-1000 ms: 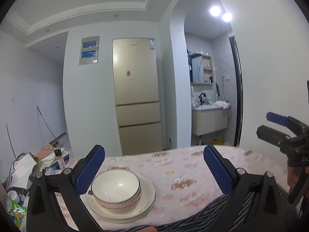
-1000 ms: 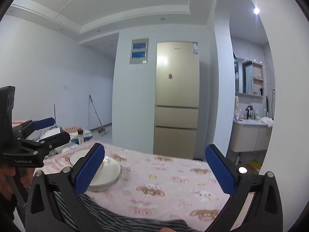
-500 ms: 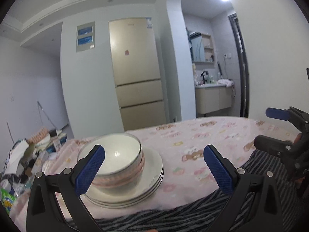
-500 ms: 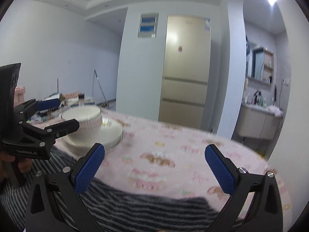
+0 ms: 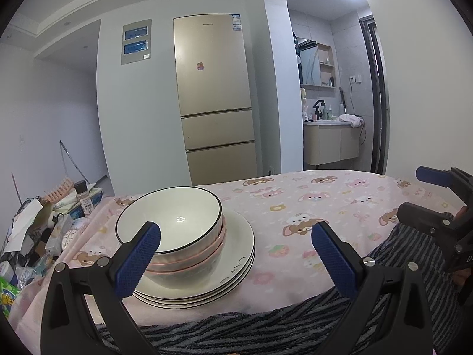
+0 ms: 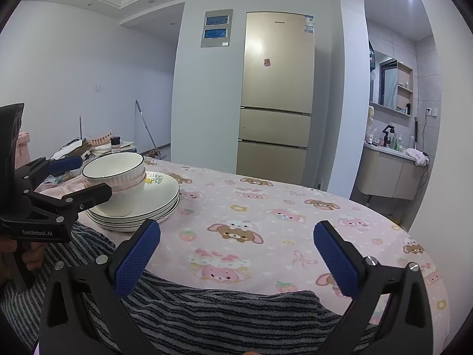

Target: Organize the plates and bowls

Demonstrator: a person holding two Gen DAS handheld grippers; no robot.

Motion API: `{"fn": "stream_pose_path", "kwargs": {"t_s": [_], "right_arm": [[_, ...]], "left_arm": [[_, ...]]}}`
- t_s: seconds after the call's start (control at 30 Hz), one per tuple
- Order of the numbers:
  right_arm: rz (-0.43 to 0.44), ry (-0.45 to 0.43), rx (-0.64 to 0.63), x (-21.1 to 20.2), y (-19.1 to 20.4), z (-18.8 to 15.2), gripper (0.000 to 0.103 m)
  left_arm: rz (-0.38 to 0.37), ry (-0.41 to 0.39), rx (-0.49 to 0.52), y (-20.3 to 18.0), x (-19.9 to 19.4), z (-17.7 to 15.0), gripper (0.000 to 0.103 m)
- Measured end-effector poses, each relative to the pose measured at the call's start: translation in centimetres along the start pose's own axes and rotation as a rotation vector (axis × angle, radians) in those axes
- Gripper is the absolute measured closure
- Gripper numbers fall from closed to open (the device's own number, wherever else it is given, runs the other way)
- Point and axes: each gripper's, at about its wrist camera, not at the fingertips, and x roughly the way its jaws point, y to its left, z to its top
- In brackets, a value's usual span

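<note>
At far left, a cluttered side surface with a dark-capped clear spice jar (image 5: 82, 198) and a pink plastic comb-like rack (image 5: 57, 190). Next, on a round table under a pink cartoon-bear tablecloth (image 6: 266, 216), a stack of white black-rimmed plates (image 5: 233, 269), carrying nested bowls: a white black-rimmed bowl (image 5: 177, 222) on top, pink-edged bowls (image 5: 189, 261) beneath. Just before the stack, the left gripper (image 5: 235, 254), blue-padded black fingers spread wide, holding nothing; white lettering "GenRobot.AI" on its body in the right wrist view. Along the table's near edge, a grey-and-black striped towel (image 6: 224, 316). Behind, a tall gold three-door refrigerator (image 6: 276, 97) with a small sticker and tiny unreadable brand lettering. Further right, the right gripper (image 6: 236, 256), jaws likewise wide apart and empty, above bare tablecloth. At far right, a bathroom vanity with black faucet (image 5: 317, 109).
</note>
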Motion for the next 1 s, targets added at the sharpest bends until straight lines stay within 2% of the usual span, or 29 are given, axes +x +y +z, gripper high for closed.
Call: {"fn": "stream_pose_path", "kwargs": {"t_s": [1.0], "right_arm": [[0.007,0.035,0.002,0.65,0.47,0.06,0.000]], "left_arm": [[0.007,-0.002,0.003,0.14,0.00,-0.24,0.000]]}}
